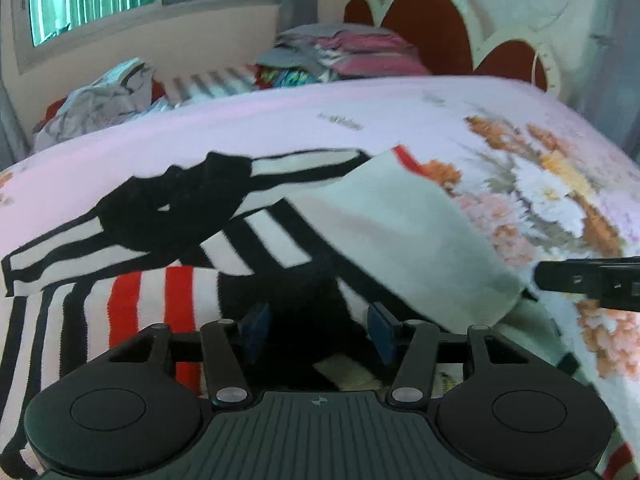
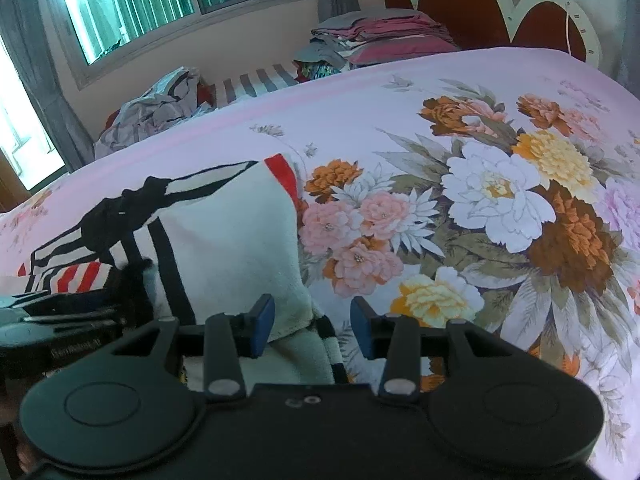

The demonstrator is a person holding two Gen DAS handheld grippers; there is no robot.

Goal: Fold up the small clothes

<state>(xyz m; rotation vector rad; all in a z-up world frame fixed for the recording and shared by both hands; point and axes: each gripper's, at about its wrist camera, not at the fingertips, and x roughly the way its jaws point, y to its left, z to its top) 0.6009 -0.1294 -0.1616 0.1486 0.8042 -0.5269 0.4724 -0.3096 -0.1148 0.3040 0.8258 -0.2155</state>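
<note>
I have both claws low over the bed [image 2: 360, 92], near its front edge, pointing down and across the flowered pink sheet [image 2: 500, 200].

My left gripper [image 1: 320, 330] has its blue pads [image 1: 382, 326] apart. Dark cloth lies between them, but the pads do not press on it, so it holds nothing. Under and just ahead of it lies the striped garment [image 1: 132, 240], white with black and red stripes, spread across the front left part of the bed. A white flap [image 1: 400, 232] of it is folded over on the right side, showing its plain inner face with a small red patch at the far corner. A black bunched part sits toward the garment's far left.

My right gripper [image 2: 312, 326] also stands partly open. The near right corner of the white flap reaches in between its pads, close against the left one, while the right pad [image 2: 362, 334] stands clear over the sheet. I cannot tell whether the left pad touches the cloth; nothing is clamped. In the left wrist view this claw's tip shows at the flap's right edge.

At the far side of the bed sit a stack of folded clothes [image 2: 384, 36] by the headboard [image 2: 460, 4] and a loose heap of pale laundry [image 2: 160, 104] below the window [image 2: 132, 0].
</note>
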